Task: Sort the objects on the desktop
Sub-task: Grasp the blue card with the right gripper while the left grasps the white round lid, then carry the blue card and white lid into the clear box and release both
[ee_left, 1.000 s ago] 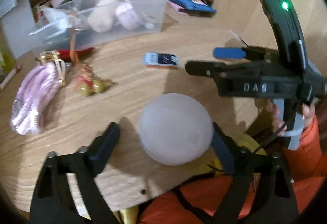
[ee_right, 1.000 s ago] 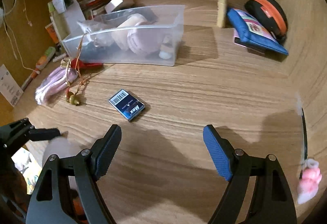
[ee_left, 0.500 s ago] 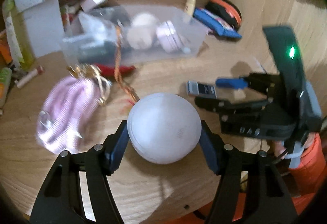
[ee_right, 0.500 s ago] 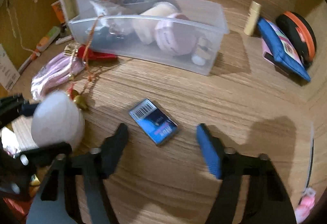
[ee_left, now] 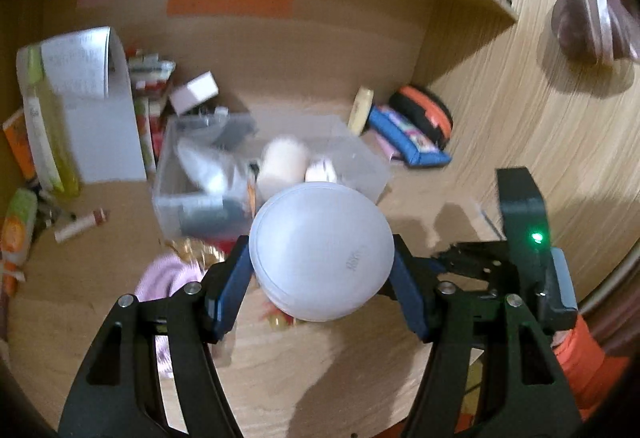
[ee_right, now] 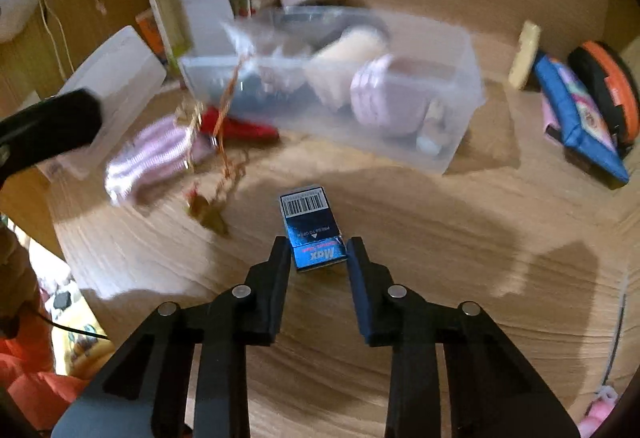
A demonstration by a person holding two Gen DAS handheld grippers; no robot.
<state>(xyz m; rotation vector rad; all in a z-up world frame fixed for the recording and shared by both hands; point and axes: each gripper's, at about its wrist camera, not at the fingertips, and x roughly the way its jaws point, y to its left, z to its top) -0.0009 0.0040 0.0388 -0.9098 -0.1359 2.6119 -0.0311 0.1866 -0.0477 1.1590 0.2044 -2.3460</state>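
My left gripper (ee_left: 320, 274) is shut on a white round ball (ee_left: 320, 252) and holds it above the desk, in front of the clear plastic bin (ee_left: 372, 174). My right gripper (ee_right: 318, 258) is shut on a small blue staple box (ee_right: 312, 230) that lies on the desk in front of the bin (ee_right: 460, 106). The bin holds a cream roll, a pink round case and other small things. The right gripper also shows at the right of the left wrist view (ee_left: 456, 258).
A pink striped pouch (ee_right: 148, 154) and a gold charm on a cord (ee_right: 208, 210) lie left of the box. A blue pouch (ee_right: 576, 118), an orange-black case (ee_right: 608, 86) and a cream tube (ee_right: 524, 54) sit at the back right. Books and papers (ee_left: 92, 106) stand left.
My left gripper closed on the white ball and lifted it toward the bin. My right gripper moved forward to the blue staple box and closed on its near end.
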